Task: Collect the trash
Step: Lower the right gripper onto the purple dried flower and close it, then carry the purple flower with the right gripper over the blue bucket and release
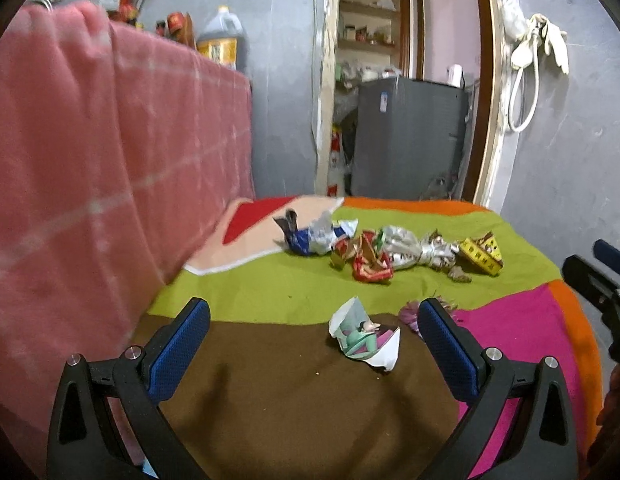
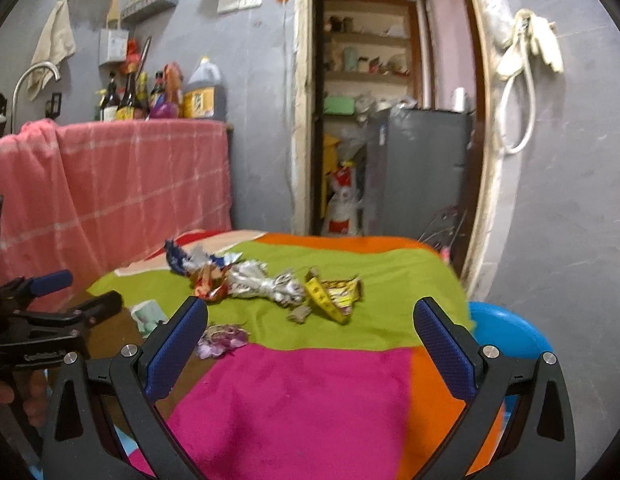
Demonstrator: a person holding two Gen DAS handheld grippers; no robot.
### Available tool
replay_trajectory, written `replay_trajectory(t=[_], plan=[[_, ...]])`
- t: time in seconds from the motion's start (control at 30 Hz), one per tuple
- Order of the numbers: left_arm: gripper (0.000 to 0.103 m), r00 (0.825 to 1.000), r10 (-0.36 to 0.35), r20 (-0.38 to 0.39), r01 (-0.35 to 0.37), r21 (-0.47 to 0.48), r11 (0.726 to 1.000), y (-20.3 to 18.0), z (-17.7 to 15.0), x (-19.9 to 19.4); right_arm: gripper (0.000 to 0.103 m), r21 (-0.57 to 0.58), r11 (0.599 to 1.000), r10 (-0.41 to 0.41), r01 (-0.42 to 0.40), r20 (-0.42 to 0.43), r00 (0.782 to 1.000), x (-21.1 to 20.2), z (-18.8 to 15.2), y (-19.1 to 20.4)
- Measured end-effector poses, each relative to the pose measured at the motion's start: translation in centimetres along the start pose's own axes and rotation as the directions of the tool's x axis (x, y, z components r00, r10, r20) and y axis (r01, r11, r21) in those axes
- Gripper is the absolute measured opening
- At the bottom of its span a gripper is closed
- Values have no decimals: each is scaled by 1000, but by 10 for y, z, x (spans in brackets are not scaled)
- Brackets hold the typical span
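Observation:
Several crumpled wrappers lie on a colourful cloth-covered table (image 1: pixel 270 292). In the left wrist view a white printed paper scrap (image 1: pixel 364 338) lies just ahead of my open, empty left gripper (image 1: pixel 314 316). Farther off lie a blue-white wrapper (image 1: pixel 314 236), a red wrapper (image 1: pixel 366 260), a silver foil wrapper (image 1: pixel 418 252) and a yellow wrapper (image 1: pixel 484 254). A purple scrap (image 1: pixel 408 312) lies by the right finger. In the right wrist view my right gripper (image 2: pixel 310 316) is open and empty over the pink patch, with the purple scrap (image 2: pixel 222 338), silver wrapper (image 2: pixel 266 284) and yellow wrapper (image 2: pixel 334 292) ahead.
A pink checked cloth (image 1: pixel 110 152) hangs over a counter at the left, with bottles (image 2: pixel 130 100) on top. A blue bin or tub (image 2: pixel 506 336) stands beside the table's right edge. A grey appliance (image 1: pixel 410 136) stands in the doorway behind the table.

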State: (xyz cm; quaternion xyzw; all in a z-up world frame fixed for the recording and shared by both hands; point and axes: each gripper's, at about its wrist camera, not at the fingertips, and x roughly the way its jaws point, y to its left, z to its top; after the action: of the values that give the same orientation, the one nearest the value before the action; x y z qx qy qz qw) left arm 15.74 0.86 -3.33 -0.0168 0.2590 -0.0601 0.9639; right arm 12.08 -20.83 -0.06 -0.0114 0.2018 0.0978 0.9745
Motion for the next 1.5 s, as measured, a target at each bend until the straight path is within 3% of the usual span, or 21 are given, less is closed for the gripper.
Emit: replay_trajectory(t=[0.07,0.3,0.37,0.43,0.53,0.73,0.87,1.03,1.23,1.3,1.5], plan=[[98,999,-19,-30,19,-13,1000,3,0,8,103,9,1000,26,-26,-33,999,12,-2,1],[67,987,-92,-133,85,-60,995,13,1,24,102,25,994,112,-110,-151,982,47,-7,7],[60,981,-110,-157,101,-64,993,15,1,27,95,21,990,140,-139,-188,972,57,-10,11],[48,975,-128,-181,118,-65,991,16,0,30,81,13,986,164,-166,-228,960,67,-12,16],[36,968,-142,-209,129,-71,989,16,0,37,71,7,978,200,-206,-280,939,78,-15,21],[20,960,-166,-226,149,-90,985,20,0,39,56,22,963,257,-268,-365,895,101,-20,32],[14,958,-172,-227,157,-84,984,18,0,40,54,37,958,276,-285,-400,874,110,-21,34],[7,963,-163,-215,153,-64,986,13,1,37,42,5,954,275,-299,-411,869,110,-20,42],[1,972,-142,-186,136,-46,990,7,2,30,39,0,954,276,-300,-394,877,105,-20,45],[1,976,-133,-175,126,-49,991,5,3,27,38,5,955,276,-297,-379,883,101,-20,43],[0,988,-123,-94,119,-54,991,-3,8,11,38,11,965,254,-261,-268,929,73,-14,31]])
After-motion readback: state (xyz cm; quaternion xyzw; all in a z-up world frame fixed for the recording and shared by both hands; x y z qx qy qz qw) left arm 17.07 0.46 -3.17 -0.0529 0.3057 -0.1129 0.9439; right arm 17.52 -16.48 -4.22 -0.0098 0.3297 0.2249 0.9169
